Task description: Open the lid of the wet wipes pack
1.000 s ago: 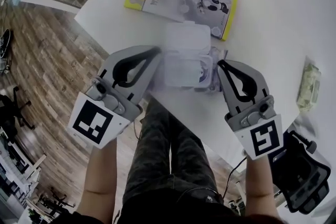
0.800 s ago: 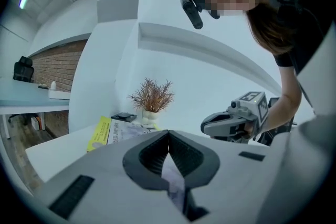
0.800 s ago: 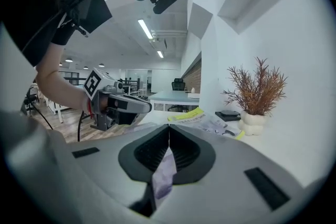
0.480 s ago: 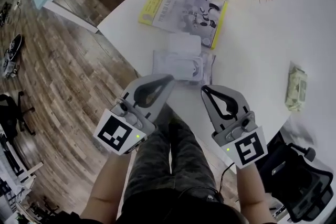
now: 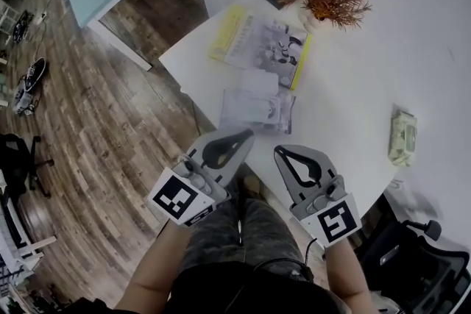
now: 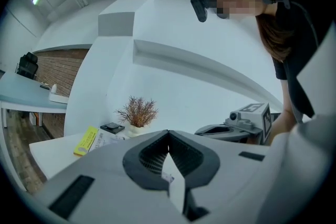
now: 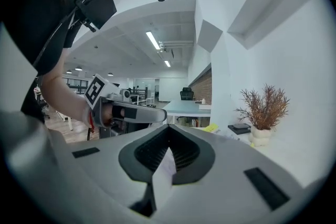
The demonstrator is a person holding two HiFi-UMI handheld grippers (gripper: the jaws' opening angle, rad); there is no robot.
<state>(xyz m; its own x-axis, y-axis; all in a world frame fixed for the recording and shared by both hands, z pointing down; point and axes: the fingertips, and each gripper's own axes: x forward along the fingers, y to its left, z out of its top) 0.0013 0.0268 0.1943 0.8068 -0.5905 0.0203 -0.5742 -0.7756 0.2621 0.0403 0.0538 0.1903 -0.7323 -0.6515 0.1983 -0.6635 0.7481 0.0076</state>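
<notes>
Holding our grey left hand-held gripper [image 5: 247, 132] and right hand-held gripper [image 5: 279, 150] closed on nothing; the pale plastic wet wipes pack [image 5: 257, 109] lies open-lidded.

Wet wipes pack [image 5: 249, 112]: a flat, pale, translucent soft pack lying face-up on the white surface [image 5: 353, 92], near the edge closest to the person. Its white lid [image 5: 259, 81] is open, flipped back toward the far side, its far edge reaching a yellow-edged book [image 5: 257, 40]. The uncovered opening is too small to make out.
</notes>
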